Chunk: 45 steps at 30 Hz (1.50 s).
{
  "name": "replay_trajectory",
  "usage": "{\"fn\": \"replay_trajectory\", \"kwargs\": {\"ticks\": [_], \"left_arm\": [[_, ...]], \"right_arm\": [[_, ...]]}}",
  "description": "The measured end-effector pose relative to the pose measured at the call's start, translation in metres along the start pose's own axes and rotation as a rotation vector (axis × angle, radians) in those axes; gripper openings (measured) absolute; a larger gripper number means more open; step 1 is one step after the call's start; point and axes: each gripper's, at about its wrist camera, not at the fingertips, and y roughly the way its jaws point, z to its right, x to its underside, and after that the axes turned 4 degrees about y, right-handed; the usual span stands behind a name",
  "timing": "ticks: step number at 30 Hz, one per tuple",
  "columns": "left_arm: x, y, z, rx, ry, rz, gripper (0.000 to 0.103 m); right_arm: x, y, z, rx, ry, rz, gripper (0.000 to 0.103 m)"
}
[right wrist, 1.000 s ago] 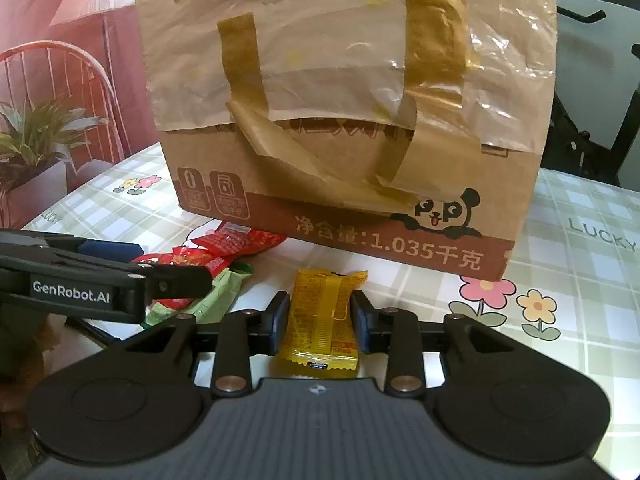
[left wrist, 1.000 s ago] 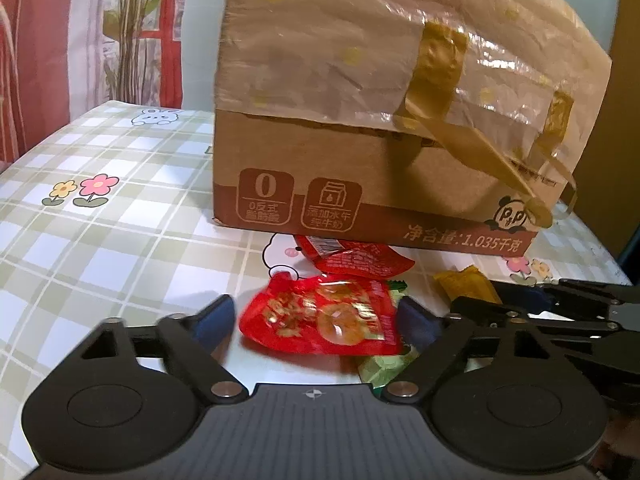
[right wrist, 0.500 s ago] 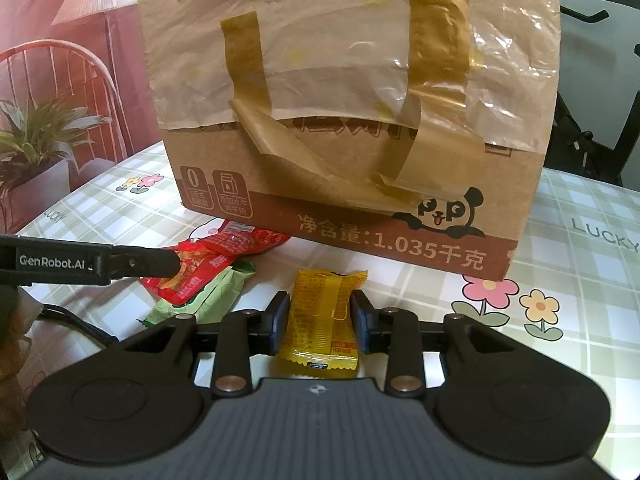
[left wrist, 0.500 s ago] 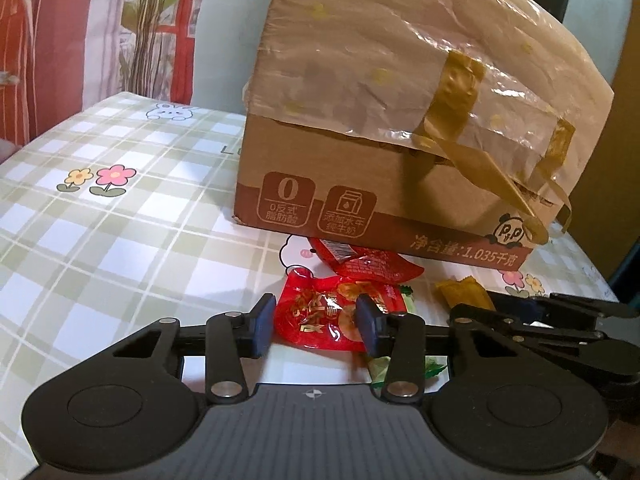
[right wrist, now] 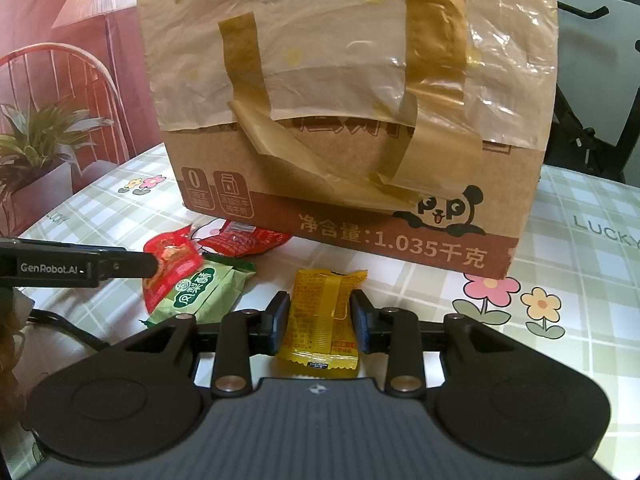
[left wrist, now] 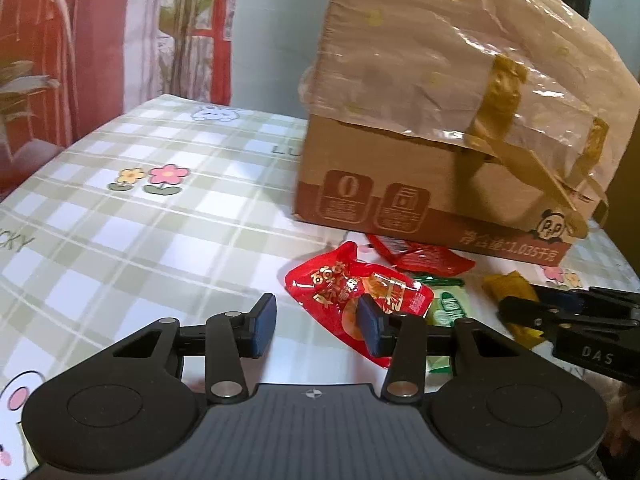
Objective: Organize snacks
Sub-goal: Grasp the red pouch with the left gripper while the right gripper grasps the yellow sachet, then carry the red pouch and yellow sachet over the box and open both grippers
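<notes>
A big red snack packet (left wrist: 356, 294) lies on the checked tablecloth, in front of a cardboard box (left wrist: 440, 160). My left gripper (left wrist: 316, 330) has swung left of it; its right finger overlaps the packet's edge and nothing is between the jaws. A second red packet (left wrist: 424, 256) and a green packet (left wrist: 448, 306) lie beside it. My right gripper (right wrist: 320, 322) is shut on a yellow snack packet (right wrist: 322, 316) resting on the table. The red packet (right wrist: 172, 258), the green packet (right wrist: 200, 292) and the box (right wrist: 348, 120) also show in the right wrist view.
The table edge runs along the left, with a red chair (right wrist: 60, 88) and a potted plant (right wrist: 36, 148) beyond it. A dark chair (right wrist: 592, 80) stands behind the box on the right. The left gripper's arm (right wrist: 60, 268) reaches in from the left.
My left gripper had closed around the red packet half a second ago; now it is wider and has shifted left, with the packet off to its right. The right gripper stays put.
</notes>
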Motion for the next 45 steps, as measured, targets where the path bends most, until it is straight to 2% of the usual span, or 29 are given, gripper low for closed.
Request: {"fn": "replay_trajectory", "kwargs": {"ticks": [4,9,11,13,15,17,20,24,28,30,31,32,34,35,39,45], "left_arm": [[-0.003,-0.001,-0.008,-0.06,-0.016,-0.006,0.051],[-0.01,-0.006,-0.026,-0.183,-0.101,-0.016,0.052],[-0.013,-0.009,-0.031,-0.192,-0.143,-0.015,0.052],[-0.016,-0.013,-0.031,-0.169,-0.156,0.003,0.052],[-0.019,-0.012,-0.023,-0.149,-0.134,0.011,0.055],[-0.023,-0.009,-0.013,-0.125,-0.099,0.017,0.062],[-0.026,0.002,0.001,-0.125,-0.046,0.015,0.07],[-0.024,0.023,0.007,-0.158,-0.022,-0.04,0.07],[-0.02,0.026,0.01,-0.19,0.029,-0.029,0.071],[-0.019,0.023,0.008,-0.184,0.018,-0.021,0.068],[-0.018,0.022,0.005,-0.188,0.007,-0.015,0.057],[-0.017,0.019,0.002,-0.192,-0.007,-0.005,0.051],[-0.016,0.015,-0.005,-0.151,-0.035,0.008,0.049],[-0.015,0.013,-0.007,-0.137,-0.043,0.013,0.043],[-0.01,0.006,-0.008,-0.119,-0.044,0.013,0.043],[-0.012,-0.007,-0.005,-0.102,-0.017,0.056,0.043]], "right_arm": [[0.0,0.0,0.0,-0.002,0.001,0.0,0.035],[0.0,-0.001,-0.001,-0.005,0.005,0.001,0.035],[0.0,-0.001,-0.001,-0.005,0.005,0.001,0.035],[0.0,-0.001,0.0,-0.007,0.006,0.0,0.035],[0.0,-0.001,-0.001,-0.009,0.004,0.0,0.035],[0.001,-0.001,-0.002,-0.008,0.004,0.0,0.035],[0.0,-0.001,-0.002,-0.009,0.004,-0.001,0.035],[0.0,-0.001,-0.002,-0.009,0.004,0.0,0.035],[0.0,-0.001,-0.002,-0.01,0.005,0.0,0.035],[0.0,-0.001,-0.002,-0.01,0.005,0.0,0.035],[0.001,-0.001,-0.002,-0.01,0.005,0.0,0.035],[0.001,-0.001,-0.002,-0.01,0.005,0.001,0.035],[0.001,-0.001,-0.002,-0.011,0.005,0.001,0.035],[0.001,-0.001,-0.002,-0.012,0.006,0.001,0.035],[0.001,-0.001,-0.002,-0.012,0.006,0.002,0.035],[0.001,-0.002,-0.002,-0.013,0.01,0.004,0.035]]}}
